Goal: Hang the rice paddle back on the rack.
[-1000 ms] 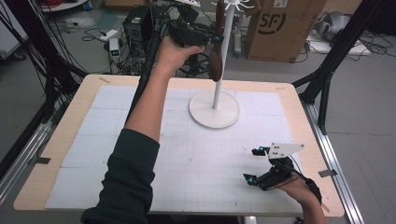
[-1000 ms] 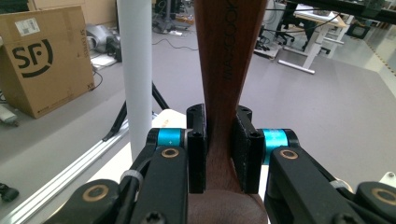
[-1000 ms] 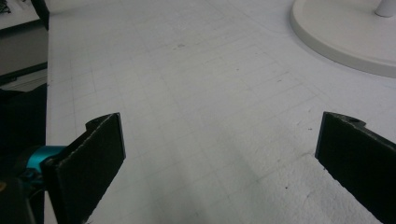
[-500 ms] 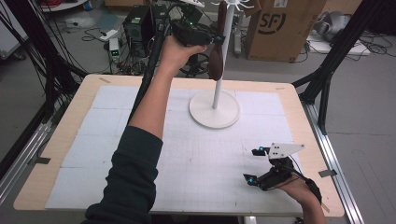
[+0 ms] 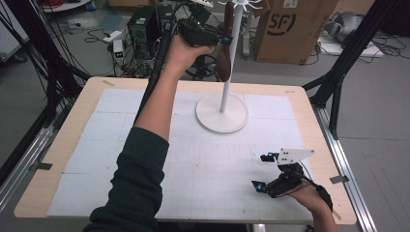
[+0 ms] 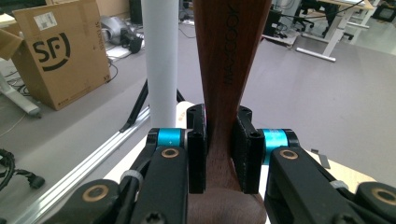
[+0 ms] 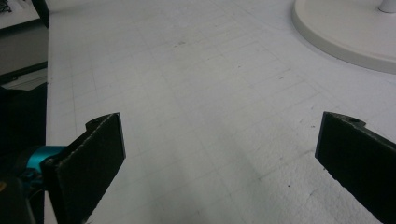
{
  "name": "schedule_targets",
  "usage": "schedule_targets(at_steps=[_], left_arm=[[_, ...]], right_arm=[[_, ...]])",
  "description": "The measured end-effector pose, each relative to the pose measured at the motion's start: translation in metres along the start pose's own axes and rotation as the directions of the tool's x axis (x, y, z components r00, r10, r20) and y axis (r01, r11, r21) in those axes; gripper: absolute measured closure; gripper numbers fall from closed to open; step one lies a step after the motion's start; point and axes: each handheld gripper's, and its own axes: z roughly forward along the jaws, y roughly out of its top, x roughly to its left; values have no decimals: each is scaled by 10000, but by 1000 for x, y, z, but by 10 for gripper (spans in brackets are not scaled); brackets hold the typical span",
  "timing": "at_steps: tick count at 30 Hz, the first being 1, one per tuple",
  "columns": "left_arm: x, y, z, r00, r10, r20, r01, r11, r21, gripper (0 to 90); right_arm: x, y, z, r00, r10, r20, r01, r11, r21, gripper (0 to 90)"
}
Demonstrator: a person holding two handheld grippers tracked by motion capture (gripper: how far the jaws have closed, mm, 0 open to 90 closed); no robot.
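Note:
My left gripper (image 5: 218, 39) is raised high beside the white stand's pole (image 5: 226, 77) and is shut on a brown wooden spoon (image 5: 224, 62). The spoon hangs upright with its wide end down and its handle reaching toward the hooks at the stand's top (image 5: 240, 6). In the left gripper view both pads clamp the spoon's narrow neck (image 6: 229, 56), with the pole (image 6: 161, 60) just to its left. My right gripper (image 5: 260, 171) rests on the white mat at the front right, open, nothing between its fingers (image 7: 219, 154).
The stand's round white base (image 5: 221, 115) sits at the table's back middle, and its edge (image 7: 345, 32) lies ahead of the right gripper. A cardboard box (image 5: 290, 29) and cables lie on the floor behind the table. Black frame legs (image 5: 338, 82) flank the right side.

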Motion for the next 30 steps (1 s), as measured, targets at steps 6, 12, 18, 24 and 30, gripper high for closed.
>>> schedule_targets(at_steps=[6, 12, 18, 24, 30], left_arm=[[0, 0, 2, 10000, 39, -17, -39, 10000, -84, 776], [0, 3, -2, 9999, 73, -100, -74, 10000, -46, 776], [-1, 3, -1, 9998, 92, -193, -89, 9998, 193, 776], [-3, 4, 3, 9997, 104, -209, -100, 9998, 188, 776], [-6, 8, 3, 9993, 220, -290, -212, 9994, 279, 777]], right_arm=[[0, -1, 0, 10000, 37, -14, -37, 10000, -22, 4], [0, -2, -1, 10000, 54, -7, -54, 10000, -2, 4], [0, -2, 1, 10000, 43, -8, -43, 10000, 31, 4], [0, -2, 1, 10000, 43, -9, -43, 10000, 28, 4], [0, -2, 1, 10000, 49, -35, -48, 10000, 22, 4]])
